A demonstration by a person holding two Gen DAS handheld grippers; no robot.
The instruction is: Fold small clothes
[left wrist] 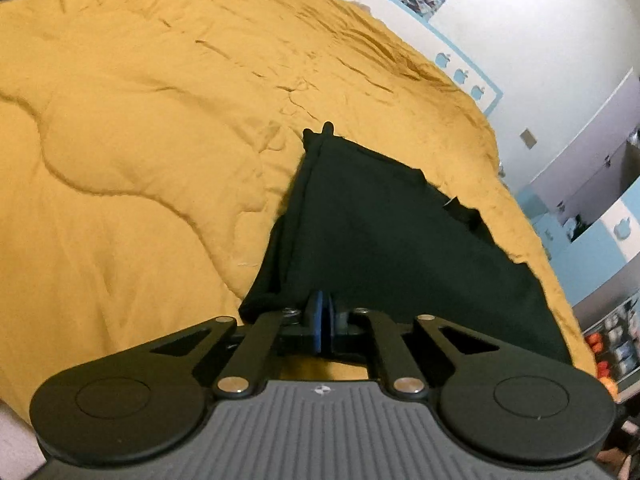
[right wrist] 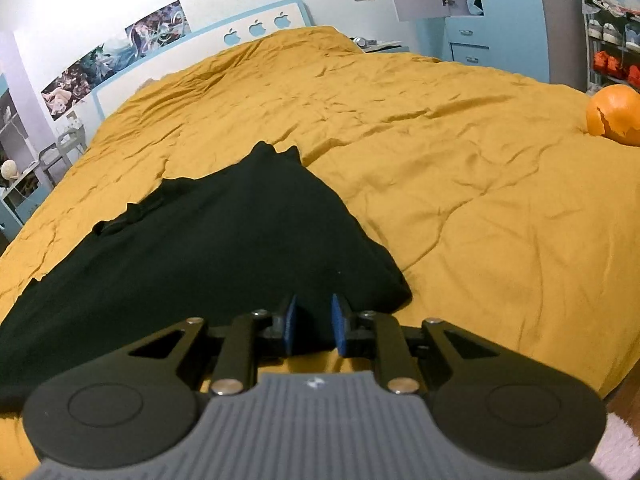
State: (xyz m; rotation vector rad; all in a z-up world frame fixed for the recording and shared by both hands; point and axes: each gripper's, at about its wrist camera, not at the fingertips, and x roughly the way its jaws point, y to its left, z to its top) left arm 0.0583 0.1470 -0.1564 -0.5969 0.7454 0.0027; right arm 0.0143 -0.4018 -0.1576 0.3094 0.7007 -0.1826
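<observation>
A black garment (left wrist: 380, 232) lies spread on the yellow quilt (left wrist: 140, 140) of a bed. My left gripper (left wrist: 320, 320) is shut on the garment's near edge, blue pads pressed together with cloth between them. In the right wrist view the same black garment (right wrist: 224, 232) stretches away to the left. My right gripper (right wrist: 314, 326) is open, its blue pads (right wrist: 339, 330) apart, with the garment's near corner lying between them, over the yellow quilt (right wrist: 480, 200).
An orange round object (right wrist: 614, 114) sits on the quilt at the far right. A white and blue headboard (right wrist: 224, 44) stands at the far end. Blue drawers (right wrist: 468, 48) and a shelf rack (right wrist: 612, 44) stand beyond the bed's right side.
</observation>
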